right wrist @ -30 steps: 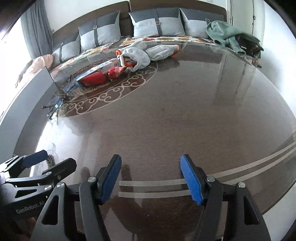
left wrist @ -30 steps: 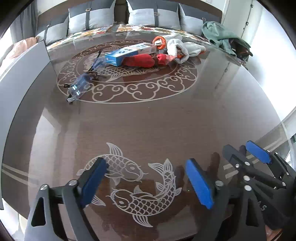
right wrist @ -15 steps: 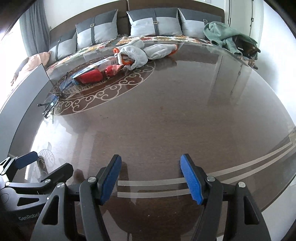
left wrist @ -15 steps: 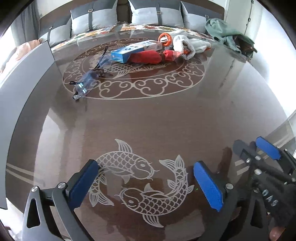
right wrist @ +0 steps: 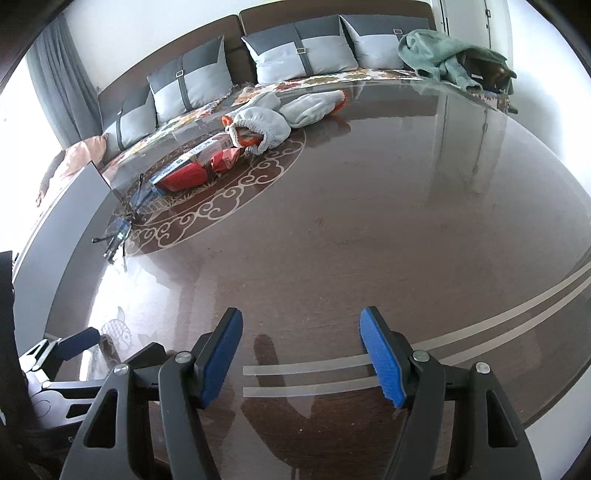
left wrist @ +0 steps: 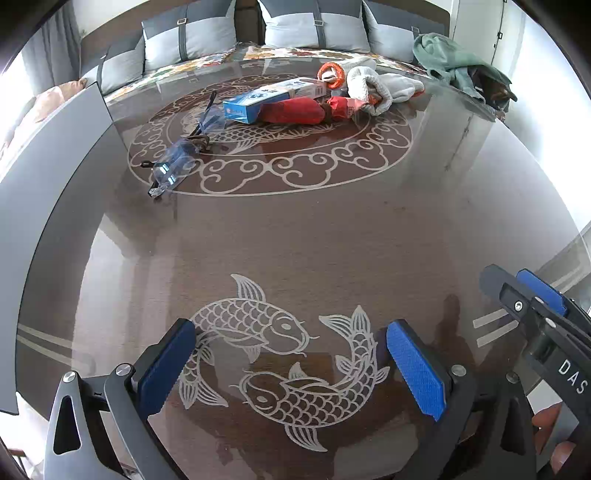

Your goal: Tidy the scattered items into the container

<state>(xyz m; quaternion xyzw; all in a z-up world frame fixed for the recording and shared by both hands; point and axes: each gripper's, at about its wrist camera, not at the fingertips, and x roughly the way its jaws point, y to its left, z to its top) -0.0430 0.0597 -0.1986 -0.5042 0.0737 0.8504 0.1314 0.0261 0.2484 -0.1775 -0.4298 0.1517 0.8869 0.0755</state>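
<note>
Scattered items lie at the far side of a round brown glass table (left wrist: 295,236): a blue and white box (left wrist: 273,99), a red pouch (left wrist: 295,112), white gloves with orange cuffs (left wrist: 373,86), and clear plastic bags with dark cables (left wrist: 173,166). The right wrist view shows the box (right wrist: 195,157), the gloves (right wrist: 266,125) and the bags (right wrist: 118,232) at the far left. My left gripper (left wrist: 291,369) hangs open over the fish pattern near the front edge. My right gripper (right wrist: 301,354) is open beside it, empty. No container is in view.
A sofa with grey cushions (left wrist: 306,26) runs behind the table. A green cloth (left wrist: 454,62) is heaped at the far right edge. A grey panel (left wrist: 48,155) stands along the table's left side.
Both grippers have moved forward slightly over the table; the scattered items now appear a bit closer. Both stay open and empty.
</note>
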